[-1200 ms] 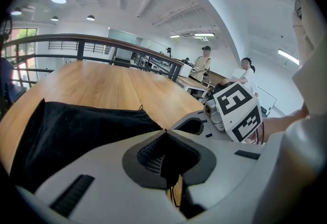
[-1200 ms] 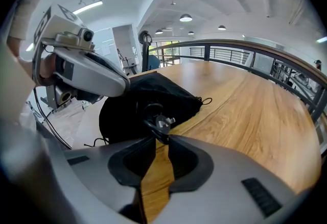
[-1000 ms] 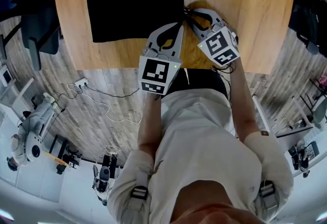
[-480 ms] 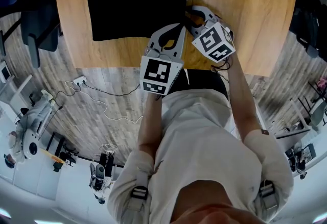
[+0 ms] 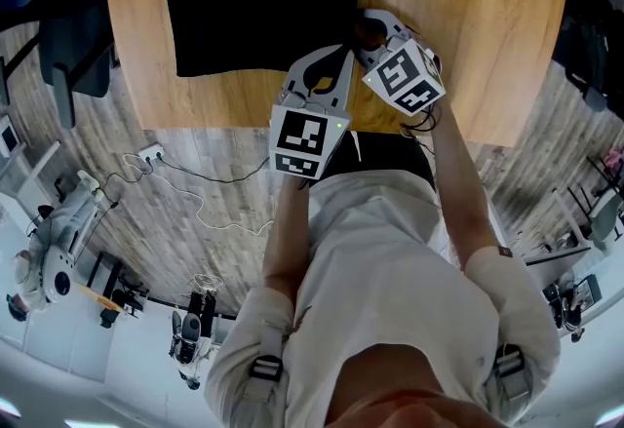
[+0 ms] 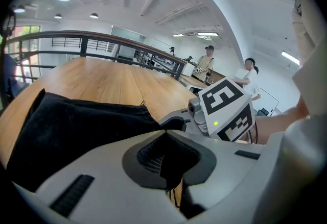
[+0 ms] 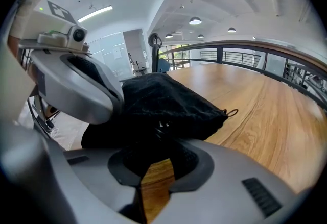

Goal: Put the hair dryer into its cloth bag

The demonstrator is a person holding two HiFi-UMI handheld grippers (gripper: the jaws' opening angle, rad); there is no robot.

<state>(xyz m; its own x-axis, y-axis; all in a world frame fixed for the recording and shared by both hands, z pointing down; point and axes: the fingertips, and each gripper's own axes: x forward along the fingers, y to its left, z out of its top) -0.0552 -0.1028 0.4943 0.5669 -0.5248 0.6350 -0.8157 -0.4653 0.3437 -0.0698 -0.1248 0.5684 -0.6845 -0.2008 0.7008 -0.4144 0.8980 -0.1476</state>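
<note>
The dryer shows in no view, and I cannot tell whether it is inside the bag (image 5: 258, 15). The bag is black and lies flat on the table (image 5: 478, 17). Its cloth is so dark that no fold or opening can be made out. In the head view the tips of both grippers meet at the bag's right edge, near the lower corner. There the cloth and the shadows run together, so the exact place of the grip is hard to see from above.

The left gripper (image 6: 164, 135) has its jaws closed together on black cloth of the bag, and thin cords (image 6: 173, 200) hang under the tips. The rest of the bag spreads to the left of its fingers and beyond them.

The right gripper (image 7: 153, 139) has its jaws only a little apart, with a bunch of the bag's cloth pinched between the tips. Lower in the gap, bare wood shows. In its own view the bag rises just beyond the fingers, with a small loop (image 7: 232, 112) at its right end. The two grippers are just beside each other.
</note>
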